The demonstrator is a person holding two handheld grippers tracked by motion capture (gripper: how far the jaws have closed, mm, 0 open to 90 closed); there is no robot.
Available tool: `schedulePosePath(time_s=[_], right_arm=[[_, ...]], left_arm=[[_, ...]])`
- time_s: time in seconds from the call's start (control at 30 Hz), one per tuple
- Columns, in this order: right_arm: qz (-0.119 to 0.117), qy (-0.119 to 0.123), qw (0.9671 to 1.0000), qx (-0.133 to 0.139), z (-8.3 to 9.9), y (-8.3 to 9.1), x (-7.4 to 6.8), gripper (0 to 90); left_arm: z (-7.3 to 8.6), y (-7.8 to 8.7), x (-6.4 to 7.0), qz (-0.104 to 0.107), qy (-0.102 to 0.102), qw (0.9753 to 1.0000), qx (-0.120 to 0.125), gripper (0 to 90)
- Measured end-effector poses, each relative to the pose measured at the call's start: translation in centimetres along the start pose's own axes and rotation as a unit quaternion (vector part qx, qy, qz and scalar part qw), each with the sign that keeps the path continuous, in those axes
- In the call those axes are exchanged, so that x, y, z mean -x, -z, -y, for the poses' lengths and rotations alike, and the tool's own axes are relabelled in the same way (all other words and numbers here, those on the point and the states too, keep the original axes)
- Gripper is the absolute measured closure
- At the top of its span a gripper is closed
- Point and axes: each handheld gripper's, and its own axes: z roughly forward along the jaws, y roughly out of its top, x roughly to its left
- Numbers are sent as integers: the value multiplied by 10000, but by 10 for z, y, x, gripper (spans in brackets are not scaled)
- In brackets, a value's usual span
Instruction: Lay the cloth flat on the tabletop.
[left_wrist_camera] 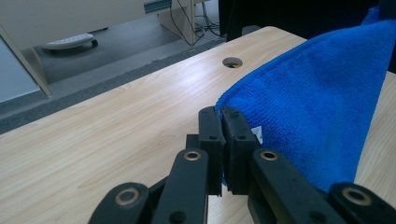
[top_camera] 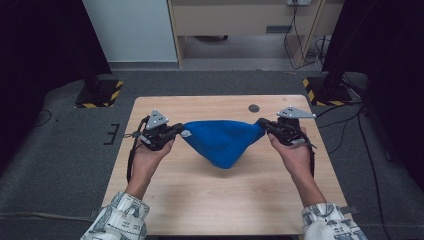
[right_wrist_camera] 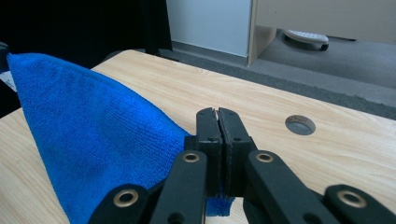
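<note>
A blue microfibre cloth [top_camera: 222, 141] hangs stretched between my two grippers above the wooden table [top_camera: 210, 200], its lower part sagging to a point near the table's middle. My left gripper [top_camera: 176, 131] is shut on the cloth's left corner, where a small white tag [top_camera: 185, 133] shows. In the left gripper view the jaws [left_wrist_camera: 221, 115] pinch the cloth [left_wrist_camera: 317, 102] edge beside the tag [left_wrist_camera: 257, 134]. My right gripper [top_camera: 262, 123] is shut on the right corner; in the right gripper view [right_wrist_camera: 218, 116] the cloth [right_wrist_camera: 93, 135] spreads off to the left.
A round cable hole [top_camera: 254, 108] lies in the table near its far edge, right of centre. Black stands with yellow-striped bases [top_camera: 99, 93] sit on the grey floor at both far corners. Cables trail on the floor at the right.
</note>
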Motion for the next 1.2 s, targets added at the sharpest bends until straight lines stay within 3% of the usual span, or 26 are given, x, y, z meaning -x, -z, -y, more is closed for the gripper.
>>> schedulePosePath(time_s=[0.53, 0.97, 1.2], right_arm=[[-9, 86, 9998, 187, -13, 19, -8, 885], [-2, 73, 9997, 246, -14, 22, -6, 885], [-21, 116, 9991, 407, -14, 37, -10, 885]], left_arm=[[-15, 16, 9, -3, -162, 9997, 164, 873], [-16, 17, 6, 11, -98, 9998, 183, 873], [-17, 30, 13, 43, -198, 9993, 304, 874]])
